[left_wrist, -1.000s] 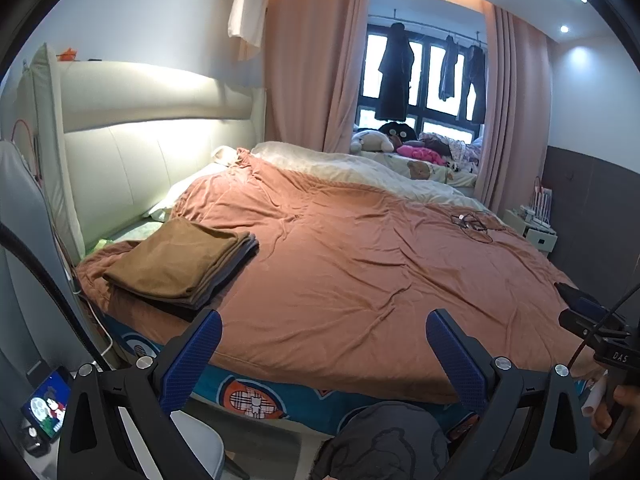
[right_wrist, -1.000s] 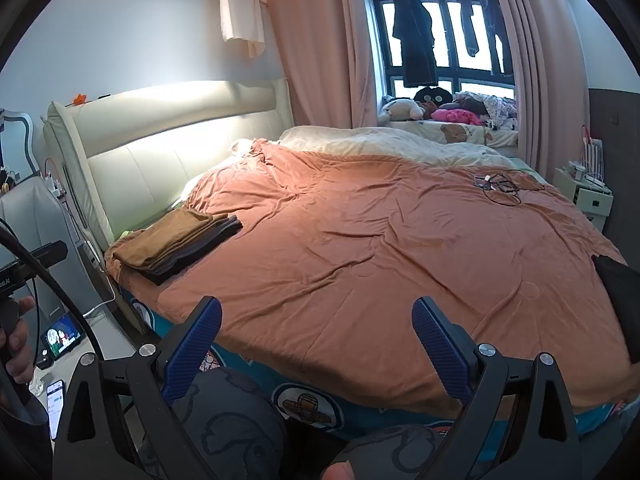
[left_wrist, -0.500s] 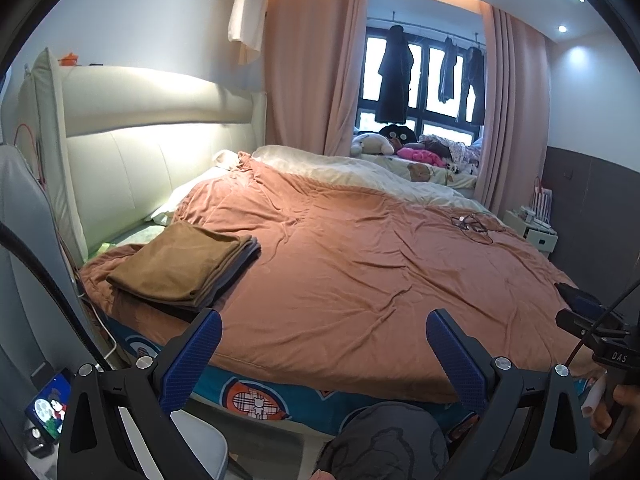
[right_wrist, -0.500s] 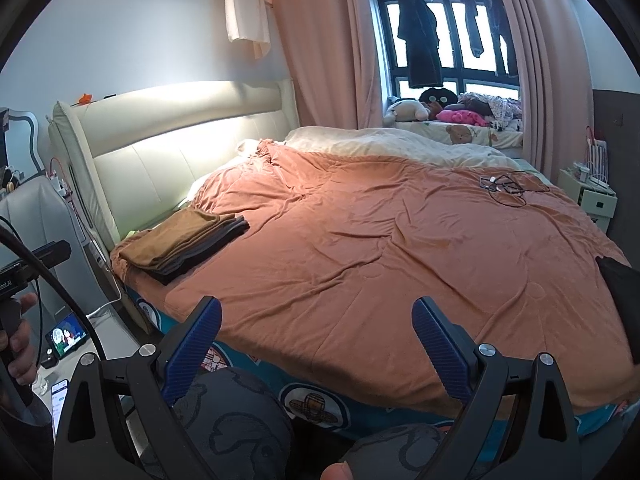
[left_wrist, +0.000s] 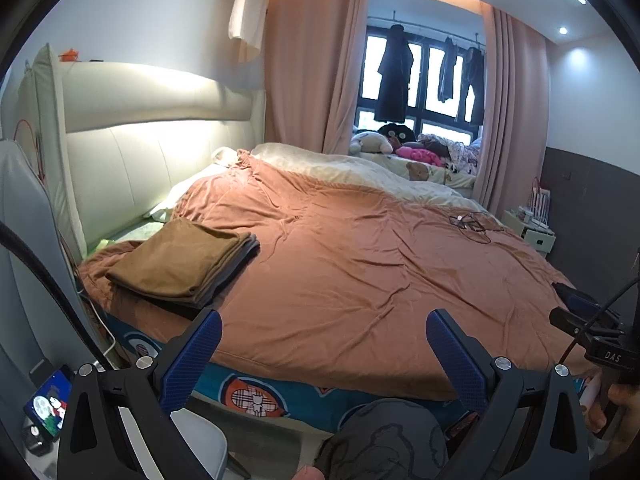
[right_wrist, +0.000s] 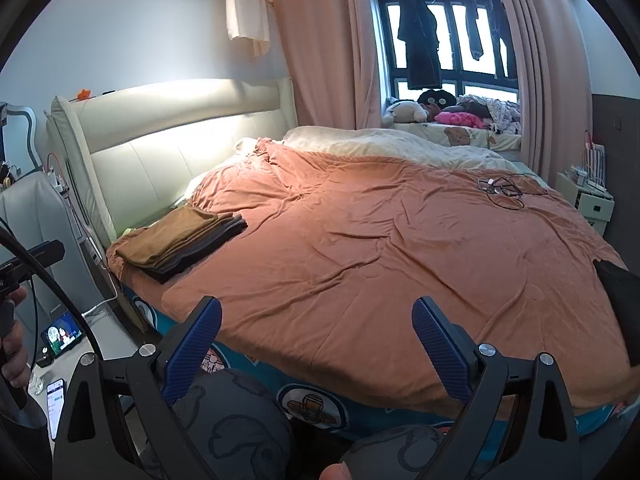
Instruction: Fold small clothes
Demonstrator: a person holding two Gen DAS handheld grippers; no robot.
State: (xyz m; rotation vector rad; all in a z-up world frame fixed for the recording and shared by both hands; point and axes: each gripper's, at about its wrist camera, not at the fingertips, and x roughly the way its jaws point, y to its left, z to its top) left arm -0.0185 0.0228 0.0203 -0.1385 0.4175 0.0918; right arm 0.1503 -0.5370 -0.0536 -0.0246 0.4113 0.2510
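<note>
Both tools hang off the near edge of the bed, holding nothing. The left hand-held gripper (left_wrist: 323,345) has its jaws spread wide; the right hand-held gripper (right_wrist: 316,332) is spread just as wide.

The only loose garment seems to be a dark cloth (right_wrist: 618,304) at the right edge of the bed (right_wrist: 360,248), partly cut off by the frame. It should be light and limp, likely to sag and bunch, so a pinch at a corner or hem suits best.

A folded stack (left_wrist: 182,262) sits at the left by the headboard (left_wrist: 152,152), well apart. A cable tangle (right_wrist: 506,192) lies far across. Nothing blocks the middle.
</note>
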